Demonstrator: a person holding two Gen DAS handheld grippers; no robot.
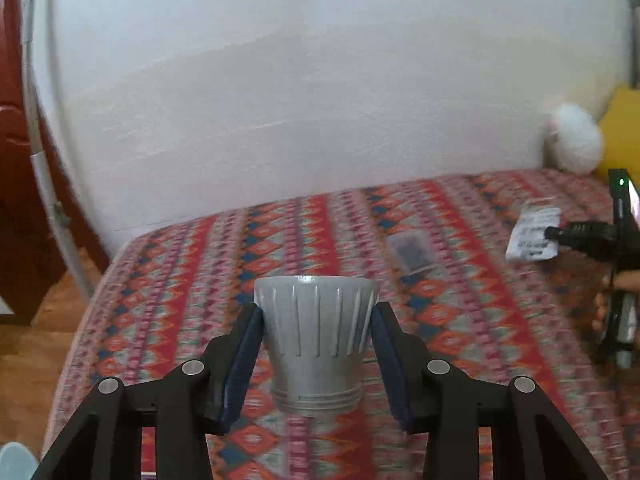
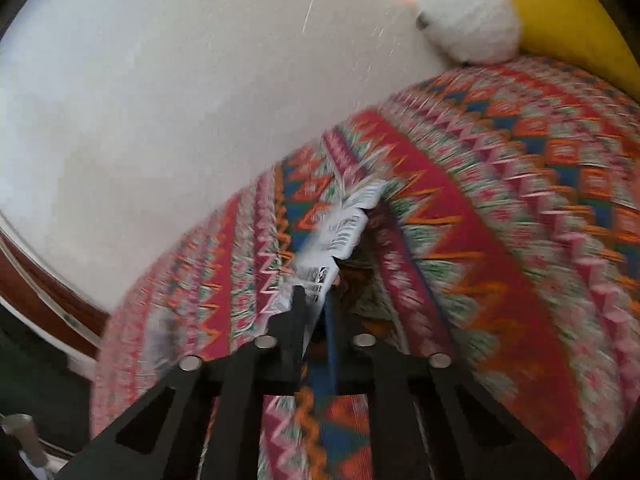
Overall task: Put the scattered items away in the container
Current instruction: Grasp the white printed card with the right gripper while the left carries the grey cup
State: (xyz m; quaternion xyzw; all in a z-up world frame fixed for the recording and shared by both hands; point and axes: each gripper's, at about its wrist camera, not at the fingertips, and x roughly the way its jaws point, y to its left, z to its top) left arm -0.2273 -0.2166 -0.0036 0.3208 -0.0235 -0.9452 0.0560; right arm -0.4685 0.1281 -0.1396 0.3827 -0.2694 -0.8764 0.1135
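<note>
1 grey cup [image 1: 316, 336] | 2 packets [image 1: 534, 234] [image 1: 412, 250] | 1 white plush [image 1: 574, 140]

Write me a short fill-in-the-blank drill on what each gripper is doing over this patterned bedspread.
1. The left gripper is clamped on a ribbed grey plastic ____.
2. The right gripper pinches a crinkled white printed ____.
3. In the left wrist view, a small dark clear-wrapped packet lies on the red patterned ____.
4. A fluffy ____ plush toy sits against the wall at the bed's far end.

Missing words: cup; sachet; bedspread; white
</note>
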